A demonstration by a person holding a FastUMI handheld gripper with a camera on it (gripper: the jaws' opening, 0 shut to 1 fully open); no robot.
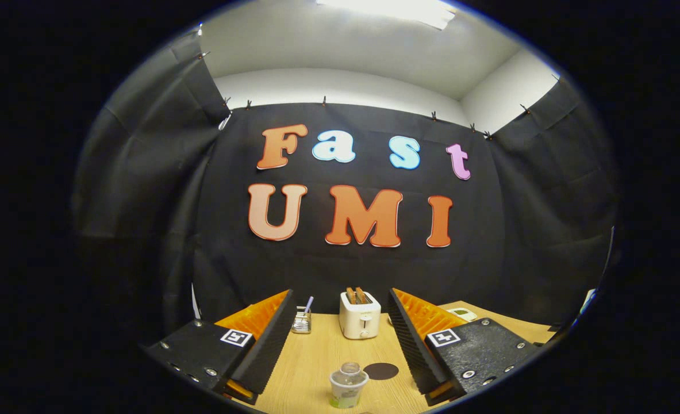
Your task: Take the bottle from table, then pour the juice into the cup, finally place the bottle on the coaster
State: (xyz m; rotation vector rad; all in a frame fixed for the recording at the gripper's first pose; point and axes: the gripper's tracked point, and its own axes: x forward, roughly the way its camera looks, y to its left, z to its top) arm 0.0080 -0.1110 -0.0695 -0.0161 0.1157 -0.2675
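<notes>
My gripper (340,322) is open, its two fingers spread wide above the wooden table (317,356) with nothing between them. Below and between the fingers stands a small clear plastic bottle (348,384) with a pale lid and a green label, upright on the table. Just right of the bottle lies a dark round coaster (381,371), flat on the wood. The fingers are well above both and touch neither.
A white toaster (360,315) with bread slices in its slots stands at the back of the table. Left of it is a small wire holder (302,321) with sticks in it. A white flat object (461,313) lies beyond the right finger.
</notes>
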